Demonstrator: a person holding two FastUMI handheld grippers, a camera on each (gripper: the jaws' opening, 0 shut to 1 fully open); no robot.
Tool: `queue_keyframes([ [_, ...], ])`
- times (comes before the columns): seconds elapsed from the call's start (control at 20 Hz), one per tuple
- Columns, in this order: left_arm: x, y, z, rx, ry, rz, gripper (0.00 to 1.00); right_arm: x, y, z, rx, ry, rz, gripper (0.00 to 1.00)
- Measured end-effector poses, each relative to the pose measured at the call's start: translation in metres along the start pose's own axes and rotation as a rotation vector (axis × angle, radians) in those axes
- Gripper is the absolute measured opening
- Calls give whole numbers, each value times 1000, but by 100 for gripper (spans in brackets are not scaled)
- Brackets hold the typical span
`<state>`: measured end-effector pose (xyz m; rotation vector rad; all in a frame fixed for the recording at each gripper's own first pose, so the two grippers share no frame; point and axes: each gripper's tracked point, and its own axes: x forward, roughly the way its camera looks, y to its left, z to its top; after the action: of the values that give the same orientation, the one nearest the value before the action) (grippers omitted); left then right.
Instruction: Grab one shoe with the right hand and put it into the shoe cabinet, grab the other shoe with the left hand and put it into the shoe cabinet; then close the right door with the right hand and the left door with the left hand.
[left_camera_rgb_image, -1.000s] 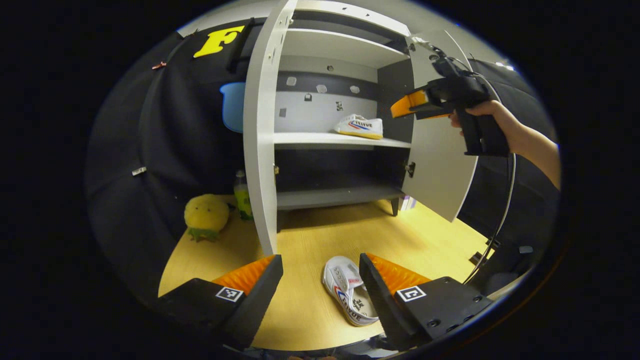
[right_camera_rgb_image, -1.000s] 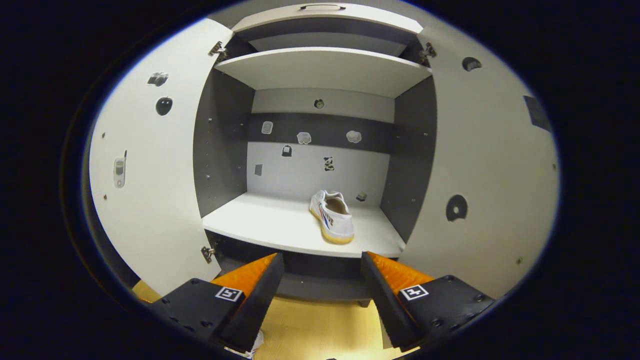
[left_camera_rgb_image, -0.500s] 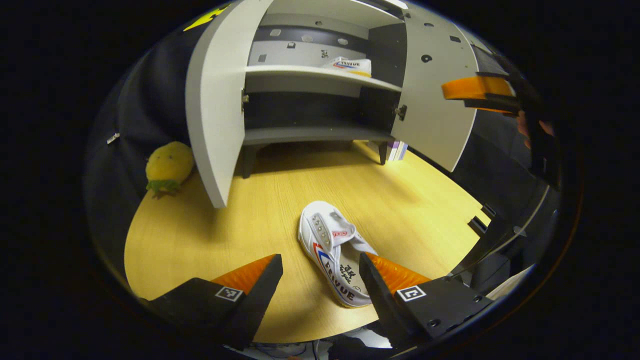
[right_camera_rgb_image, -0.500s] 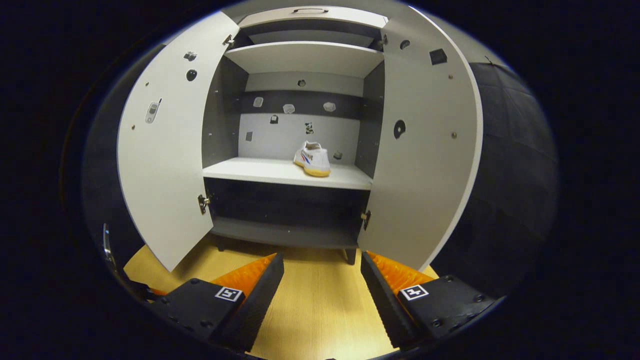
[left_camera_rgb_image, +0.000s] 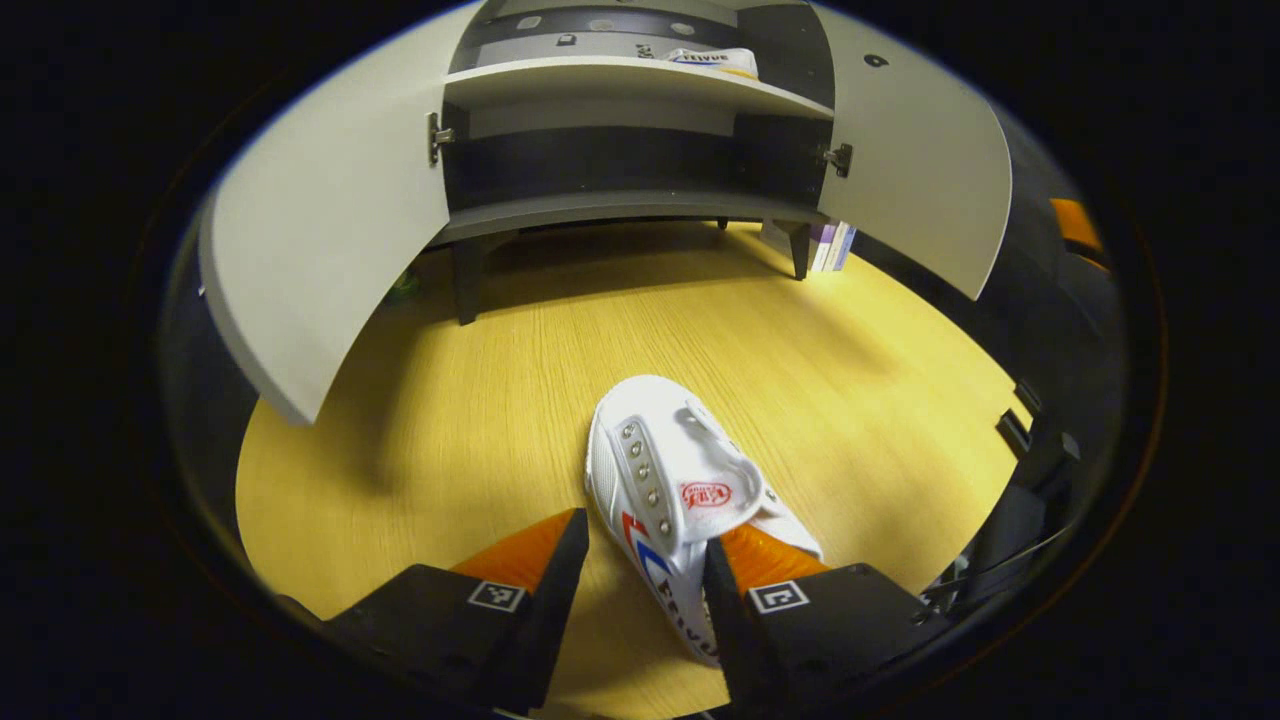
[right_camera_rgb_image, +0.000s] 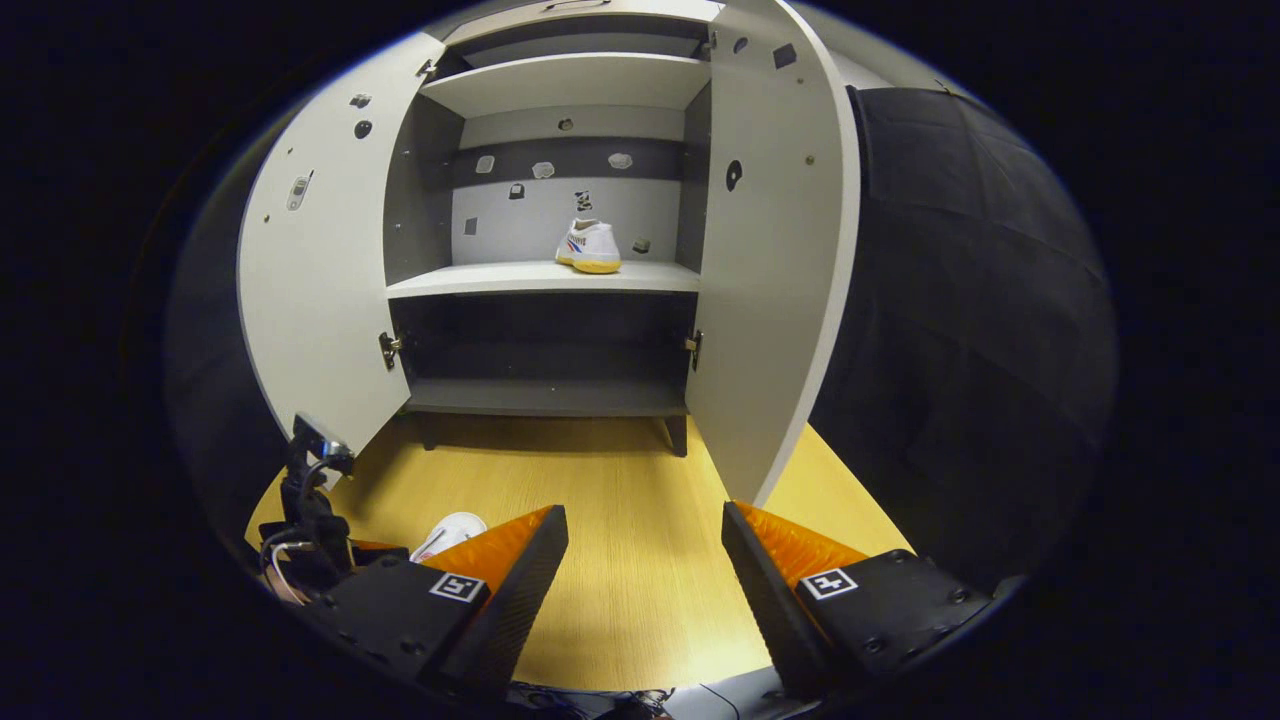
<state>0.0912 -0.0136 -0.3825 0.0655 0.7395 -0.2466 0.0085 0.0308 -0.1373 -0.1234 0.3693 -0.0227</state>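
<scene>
The left gripper (left_camera_rgb_image: 640, 580) has its fingers spread over the near side wall of a white shoe (left_camera_rgb_image: 680, 500) with a red-and-blue stripe, lying on the wooden table (left_camera_rgb_image: 450, 430) in front of the shoe cabinet (right_camera_rgb_image: 545, 280). The right gripper (right_camera_rgb_image: 640, 570), fingers apart, holds nothing. Both cabinet doors stand wide; the second shoe (right_camera_rgb_image: 590, 245) sits on the cabinet's middle shelf. Books (left_camera_rgb_image: 832, 246) lean beside the cabinet's right leg.

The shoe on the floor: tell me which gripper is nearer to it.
Left. The left gripper is right down at the shoe on the floor, fingers straddling its side, not yet closed. The right gripper hangs open farther back, facing the cabinet.
</scene>
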Motion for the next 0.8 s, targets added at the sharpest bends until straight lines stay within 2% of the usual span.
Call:
queue_keyframes([
  [0.1, 8, -1, 3, 36, 10, 24, 61, 2, -9, -4, -14, 8, -1, 98],
  [0.2, 12, 3, 1, 62, 46, 88, 53, 6, -13, -7, -14, 23, 14, 98],
  [0.3, 19, 5, 0, 73, 64, 144, 41, 13, -12, -10, -11, 39, 35, 98],
  [0.35, 22, 8, -2, 71, 75, 165, 28, 16, -9, -12, -13, 47, 52, 98],
  [0.45, 23, 15, 2, 81, 81, 188, 16, 21, -5, -13, -27, 48, 81, 98],
  [0.55, 21, 14, 1, 76, 89, 193, 8, 23, 0, -13, -39, 44, 113, 98],
  [0.7, 20, 14, 3, 11, 98, 186, 6, 26, 7, -14, -67, 40, 158, 99],
  [0.8, 14, 13, 11, 5, 78, 197, 5, 27, 11, -14, -72, 42, 181, 99],
])
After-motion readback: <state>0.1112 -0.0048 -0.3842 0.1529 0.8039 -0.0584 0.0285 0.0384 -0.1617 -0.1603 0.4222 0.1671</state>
